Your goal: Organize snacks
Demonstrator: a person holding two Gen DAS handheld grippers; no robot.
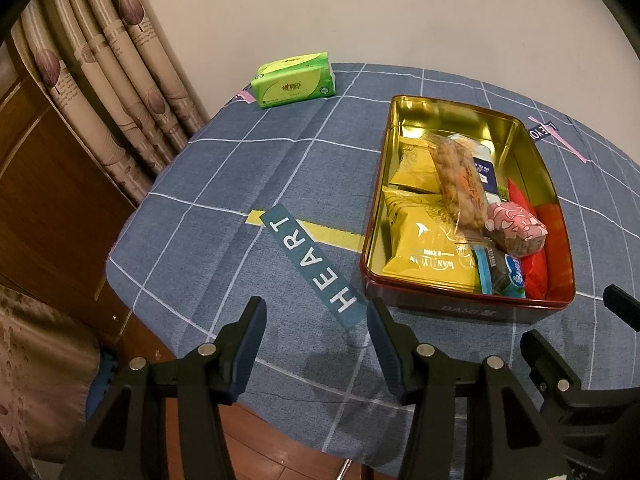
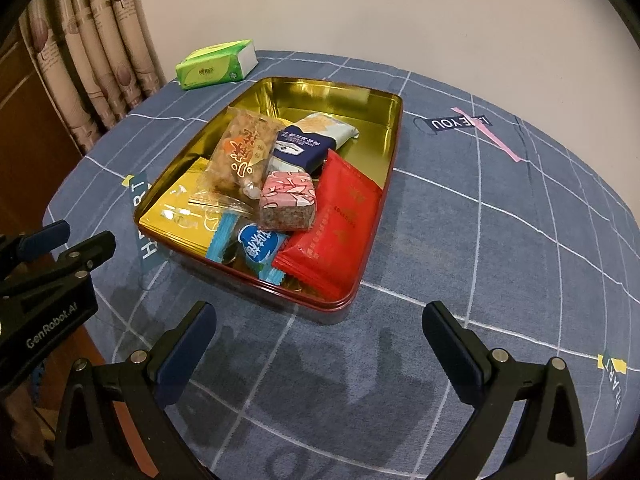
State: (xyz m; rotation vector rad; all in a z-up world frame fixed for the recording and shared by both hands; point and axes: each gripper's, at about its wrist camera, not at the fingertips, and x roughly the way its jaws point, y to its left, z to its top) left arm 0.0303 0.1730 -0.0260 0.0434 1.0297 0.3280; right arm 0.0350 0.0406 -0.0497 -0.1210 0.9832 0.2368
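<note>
A red tin with a gold inside [image 1: 448, 308] [image 2: 384, 136] sits on the blue checked tablecloth and holds several snack packs. Among them are a yellow pack [image 1: 428, 248] [image 2: 176, 208], a clear bag of peanut brittle [image 1: 456, 184] [image 2: 240, 152], a pink-wrapped block [image 1: 516, 228] [image 2: 286, 200], a red pack [image 2: 340, 220] [image 1: 554, 248], a navy pack [image 2: 304, 146] and a blue candy [image 2: 260, 246]. My left gripper [image 1: 316, 312] stands open over the cloth, left of the tin's near corner, empty. My right gripper [image 2: 318, 316] stands open just before the tin's near edge, empty.
A green tissue pack [image 1: 294, 80] [image 2: 216, 65] lies at the far left of the table. Patterned curtains [image 1: 104, 80] and a wooden door [image 1: 48, 200] stand left of the table. The table edge [image 1: 132, 312] runs close to my left gripper.
</note>
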